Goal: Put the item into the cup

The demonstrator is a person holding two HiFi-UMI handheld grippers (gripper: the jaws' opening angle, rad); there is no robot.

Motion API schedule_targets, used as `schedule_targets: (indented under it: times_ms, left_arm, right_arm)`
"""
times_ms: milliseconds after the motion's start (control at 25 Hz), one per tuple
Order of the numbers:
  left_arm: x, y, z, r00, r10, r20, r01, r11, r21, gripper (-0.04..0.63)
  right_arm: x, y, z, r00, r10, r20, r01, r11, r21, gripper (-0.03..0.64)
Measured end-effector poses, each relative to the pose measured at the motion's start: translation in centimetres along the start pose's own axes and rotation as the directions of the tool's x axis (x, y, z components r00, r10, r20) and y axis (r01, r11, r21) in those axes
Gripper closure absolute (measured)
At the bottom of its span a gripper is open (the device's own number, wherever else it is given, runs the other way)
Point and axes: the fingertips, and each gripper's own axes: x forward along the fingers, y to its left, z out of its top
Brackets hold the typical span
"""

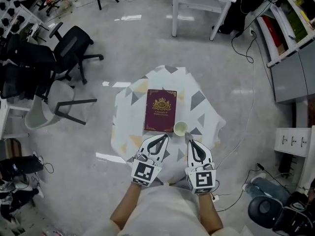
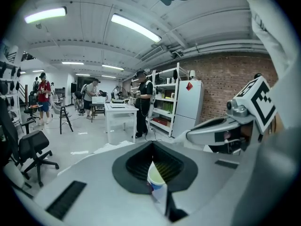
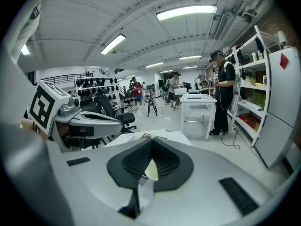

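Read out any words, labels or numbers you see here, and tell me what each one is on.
Nothing is legible enough to quote.
Maroon book: gold crest and lettering, too small to read.
Left tool and right tool cubes: black square patterns, no words.
Red diamond sign on white cabinet: no readable print.

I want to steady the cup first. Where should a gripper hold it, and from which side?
Probably take the cup by its side wall below the rim, with the right gripper from the near side: it stands upright, and the book lies close on its left.
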Motion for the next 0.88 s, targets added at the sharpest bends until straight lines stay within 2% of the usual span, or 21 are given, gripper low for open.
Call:
schedule_targets:
  times_ms: [880]
  left_arm:
    - [4.3, -0.1, -5.0, 0.994, -0.035, -0.104, 0.031, 0.999, -0.041, 0.583]
  right_arm:
    - [4.3, -1.4, -3.8, 0.996, 0.017, -0.084, -0.012, 0.998, 0.056, 0.611]
